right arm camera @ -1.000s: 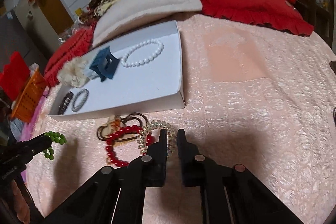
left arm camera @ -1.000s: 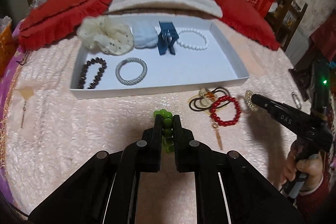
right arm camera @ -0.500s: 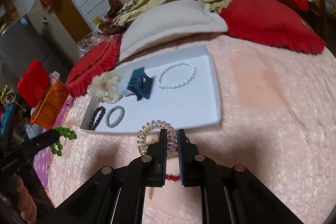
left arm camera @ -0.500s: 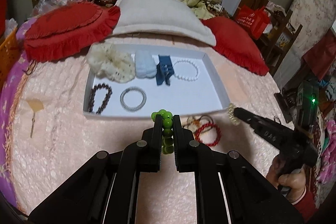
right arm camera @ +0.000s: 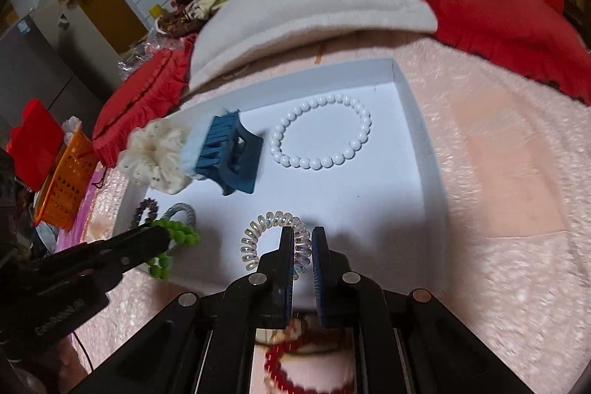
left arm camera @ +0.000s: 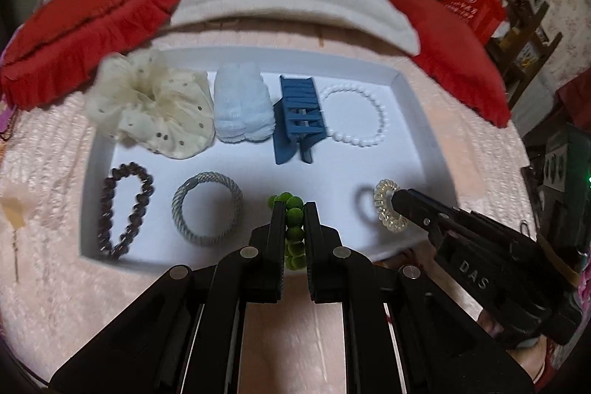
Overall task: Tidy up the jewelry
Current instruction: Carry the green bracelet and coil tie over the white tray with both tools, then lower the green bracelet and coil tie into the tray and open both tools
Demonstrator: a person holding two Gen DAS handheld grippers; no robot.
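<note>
Holding: left gripper [left arm camera: 294,209] clenched on green bead bracelet [left arm camera: 293,231]; right gripper [right arm camera: 303,235] clenched on clear spiral coil hair tie [right arm camera: 275,239]
Relation: both hang over white cardboard tray [left arm camera: 421,120], near edge directly below

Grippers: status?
Left gripper shut on green bead bracelet. Right gripper shut on clear coil hair tie. Both over white tray; front-row spot free.

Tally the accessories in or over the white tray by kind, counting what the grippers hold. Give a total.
Bead bracelets: 3 (dark, white, green in the left gripper)
Scrunchies: 2 (cream, pale blue)
Hair ties: 2 (grey woven, clear coil in the right gripper)
Claw clips: 1 (blue)
Total: 8, in or over the tray
</note>
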